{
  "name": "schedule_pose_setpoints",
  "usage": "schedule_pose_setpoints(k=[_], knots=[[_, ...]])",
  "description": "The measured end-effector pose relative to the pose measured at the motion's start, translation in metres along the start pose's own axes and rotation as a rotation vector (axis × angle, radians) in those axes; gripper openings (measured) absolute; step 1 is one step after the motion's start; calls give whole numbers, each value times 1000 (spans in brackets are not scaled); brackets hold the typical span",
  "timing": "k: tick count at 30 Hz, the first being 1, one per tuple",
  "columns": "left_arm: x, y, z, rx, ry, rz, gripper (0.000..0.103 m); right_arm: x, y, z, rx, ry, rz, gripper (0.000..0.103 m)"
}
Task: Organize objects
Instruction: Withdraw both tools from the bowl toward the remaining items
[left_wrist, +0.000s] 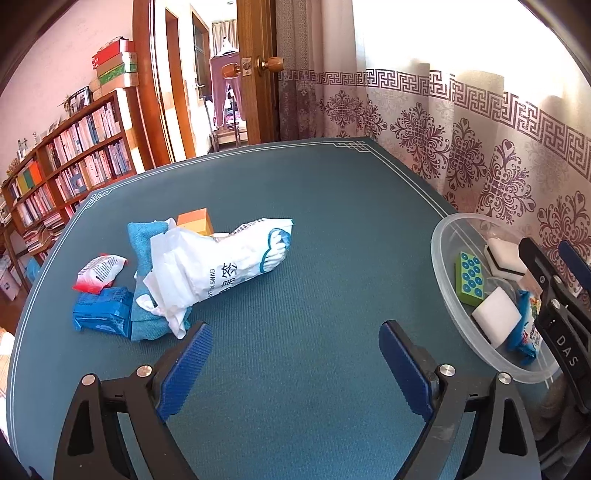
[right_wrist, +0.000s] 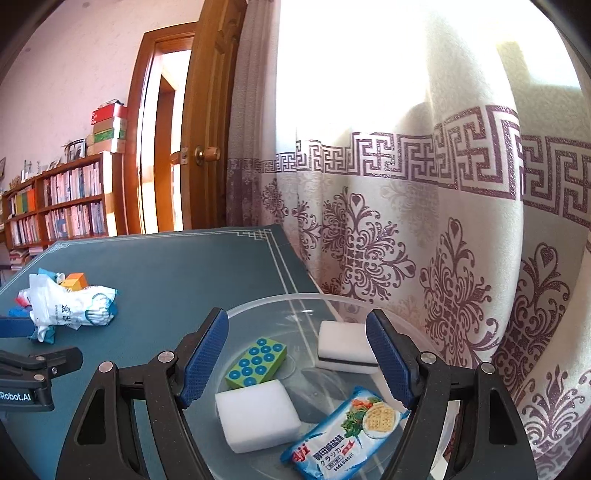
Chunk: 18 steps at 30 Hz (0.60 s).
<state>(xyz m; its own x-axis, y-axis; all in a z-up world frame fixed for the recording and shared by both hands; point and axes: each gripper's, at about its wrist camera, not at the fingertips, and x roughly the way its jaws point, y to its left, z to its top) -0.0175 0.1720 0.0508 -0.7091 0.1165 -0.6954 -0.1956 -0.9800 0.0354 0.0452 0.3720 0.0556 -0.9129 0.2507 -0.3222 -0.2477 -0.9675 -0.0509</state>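
Left fingers (left_wrist: 295, 362): mine, spread wide, empty, above the table (left_wrist: 332, 221).
Right fingers (right_wrist: 297, 360): wide, empty, over the bowl (right_wrist: 258, 306).
Bowl contents: cracker packet (right_wrist: 343, 435), sponges, block.
Pile: cotton swab bag (left_wrist: 221, 269), table's left.

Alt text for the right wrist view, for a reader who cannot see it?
The open right gripper hovers over a clear plastic bowl holding two white sponges, a green block with blue dots and a cracker packet. Left, loose items including a white bag lie on the blue-green table.
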Motion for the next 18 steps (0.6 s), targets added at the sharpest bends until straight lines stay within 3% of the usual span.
schedule_pose_setpoints(k=[11,18], knots=[[0,44,-11,-74,9,45,94,3,7,-1,-14,47,40,78],[0,83,-16,-148,13,79,94,-10,29,6,-45,88,162,78]])
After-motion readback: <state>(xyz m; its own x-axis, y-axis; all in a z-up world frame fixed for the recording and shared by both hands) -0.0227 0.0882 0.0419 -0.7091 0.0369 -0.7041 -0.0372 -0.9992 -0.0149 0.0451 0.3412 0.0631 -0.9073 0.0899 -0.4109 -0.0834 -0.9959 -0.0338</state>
